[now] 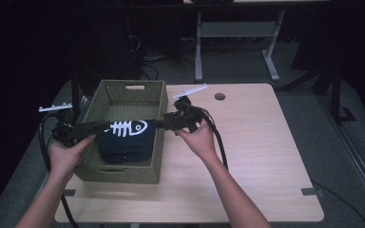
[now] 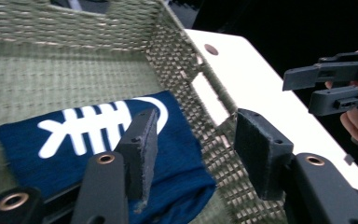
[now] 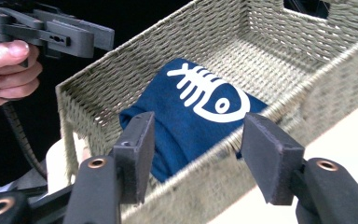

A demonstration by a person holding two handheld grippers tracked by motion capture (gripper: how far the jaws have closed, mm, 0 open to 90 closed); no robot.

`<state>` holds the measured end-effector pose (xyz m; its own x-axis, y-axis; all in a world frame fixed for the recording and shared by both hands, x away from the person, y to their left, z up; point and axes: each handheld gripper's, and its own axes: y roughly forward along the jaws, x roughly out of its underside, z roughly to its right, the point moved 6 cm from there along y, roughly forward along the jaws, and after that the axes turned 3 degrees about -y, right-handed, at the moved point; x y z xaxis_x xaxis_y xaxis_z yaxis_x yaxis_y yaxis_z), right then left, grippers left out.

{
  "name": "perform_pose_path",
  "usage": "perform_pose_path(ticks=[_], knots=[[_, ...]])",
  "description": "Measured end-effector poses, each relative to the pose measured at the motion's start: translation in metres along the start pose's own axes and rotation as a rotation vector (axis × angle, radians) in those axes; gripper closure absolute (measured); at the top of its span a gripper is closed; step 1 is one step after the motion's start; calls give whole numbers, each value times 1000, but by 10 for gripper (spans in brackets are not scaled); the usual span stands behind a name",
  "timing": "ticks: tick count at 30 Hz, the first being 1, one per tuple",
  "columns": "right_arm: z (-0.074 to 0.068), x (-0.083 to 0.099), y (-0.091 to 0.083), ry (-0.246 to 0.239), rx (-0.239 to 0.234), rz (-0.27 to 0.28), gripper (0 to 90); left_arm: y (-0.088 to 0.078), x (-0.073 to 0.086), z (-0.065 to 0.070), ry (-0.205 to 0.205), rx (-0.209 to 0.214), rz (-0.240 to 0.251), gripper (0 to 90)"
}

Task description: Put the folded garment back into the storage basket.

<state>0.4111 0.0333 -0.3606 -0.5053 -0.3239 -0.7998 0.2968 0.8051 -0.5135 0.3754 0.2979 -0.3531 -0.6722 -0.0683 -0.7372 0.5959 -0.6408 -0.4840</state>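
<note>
At the left of the high view, the person's left hand (image 1: 65,154) holds the left gripper (image 1: 102,127), which reaches across the left wall of a woven basket (image 1: 158,102) toward its middle. In the left gripper view this gripper's jaws stand apart with nothing pressed between the pads; one pad hangs over the cloth and the other over the basket's right wall.

Inside the basket, toward its near end, lies a folded dark blue cloth (image 1: 126,142) with a white fish-skeleton print (image 1: 129,127) on top. It rests flat on the basket floor (image 2: 23,88), close to the near wall and the right wall, and the far half of the basket is bare weave. In the right gripper view the cloth (image 3: 191,116) lies just behind the basket rim (image 3: 279,109), loose, with no pad touching it.

Right of the basket, the right hand (image 1: 200,137) holds the right gripper (image 1: 164,124), which points left over the basket's right rim. Its jaws are also apart, empty, straddling the rim from above without gripping it. The two grippers face each other over the cloth, tips near but not touching.

The basket stands on the left part of a pale wooden table (image 1: 261,156), whose right side is open board with a round cable hole (image 1: 219,96) near the far edge.
</note>
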Motion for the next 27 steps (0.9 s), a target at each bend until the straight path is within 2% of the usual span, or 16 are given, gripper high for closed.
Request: perform_pose_path(ticks=[4, 7, 13, 21, 27], knots=[[9, 8, -18, 19, -14, 23, 413, 10, 2, 12, 20, 11, -12, 458], [14, 14, -29, 39, -28, 40, 403, 15, 3, 18, 16, 26, -10, 439], [22, 24, -48, 29, 3, 37, 382, 23, 7, 32, 17, 43, -1, 390], [33, 37, -74, 52, 6, 61, 355, 42, 9, 56, 43, 74, -1, 314], [43, 50, -93, 69, 19, 60, 333, 57, 12, 71, 64, 99, -30, 284]])
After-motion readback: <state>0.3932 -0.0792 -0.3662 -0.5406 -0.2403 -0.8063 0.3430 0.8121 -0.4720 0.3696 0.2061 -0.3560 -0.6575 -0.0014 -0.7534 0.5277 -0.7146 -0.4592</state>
